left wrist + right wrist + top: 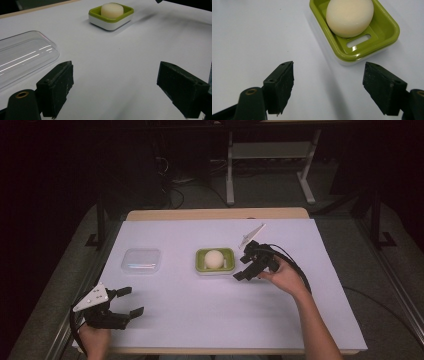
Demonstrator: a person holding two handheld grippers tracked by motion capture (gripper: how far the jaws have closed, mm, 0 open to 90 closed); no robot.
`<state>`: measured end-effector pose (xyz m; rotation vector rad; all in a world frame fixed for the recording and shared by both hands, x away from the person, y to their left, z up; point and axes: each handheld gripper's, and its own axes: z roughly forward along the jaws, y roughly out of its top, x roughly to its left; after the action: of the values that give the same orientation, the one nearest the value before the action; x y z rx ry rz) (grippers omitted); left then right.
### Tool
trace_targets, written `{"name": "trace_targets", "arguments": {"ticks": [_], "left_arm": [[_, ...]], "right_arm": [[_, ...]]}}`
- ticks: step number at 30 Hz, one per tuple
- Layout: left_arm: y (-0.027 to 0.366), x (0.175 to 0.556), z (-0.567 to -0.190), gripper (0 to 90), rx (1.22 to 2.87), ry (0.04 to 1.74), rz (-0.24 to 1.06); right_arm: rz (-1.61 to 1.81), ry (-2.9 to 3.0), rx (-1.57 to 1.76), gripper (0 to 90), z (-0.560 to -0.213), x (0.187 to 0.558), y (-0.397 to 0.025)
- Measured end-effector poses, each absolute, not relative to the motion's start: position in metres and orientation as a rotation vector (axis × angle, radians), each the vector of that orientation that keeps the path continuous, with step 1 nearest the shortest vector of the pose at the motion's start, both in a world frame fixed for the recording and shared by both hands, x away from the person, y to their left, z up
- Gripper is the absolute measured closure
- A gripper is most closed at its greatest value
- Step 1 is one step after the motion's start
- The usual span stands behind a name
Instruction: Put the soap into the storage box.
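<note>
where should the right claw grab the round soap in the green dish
Across the soap's domed upper half, coming down from above. It stands proud of the green dish's rim, so its sides are exposed there; lower down the walls block a level approach. The right claw is already open beside it.

No text, label or number is legible anywhere — surfaces all plain.
</note>
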<state>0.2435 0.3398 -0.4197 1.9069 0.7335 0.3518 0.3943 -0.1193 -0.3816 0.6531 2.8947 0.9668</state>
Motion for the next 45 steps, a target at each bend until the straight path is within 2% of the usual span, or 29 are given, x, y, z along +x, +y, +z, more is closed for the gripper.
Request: {"name": "trace_targets", "arguments": {"ticks": [45], "left_arm": [[0.337,0.245,-0.421,13.2,1.921,0.735,0.339]], "right_arm": [[1.013,2.851,0.804,23.8,-0.4,0.335,-0.177]]}}
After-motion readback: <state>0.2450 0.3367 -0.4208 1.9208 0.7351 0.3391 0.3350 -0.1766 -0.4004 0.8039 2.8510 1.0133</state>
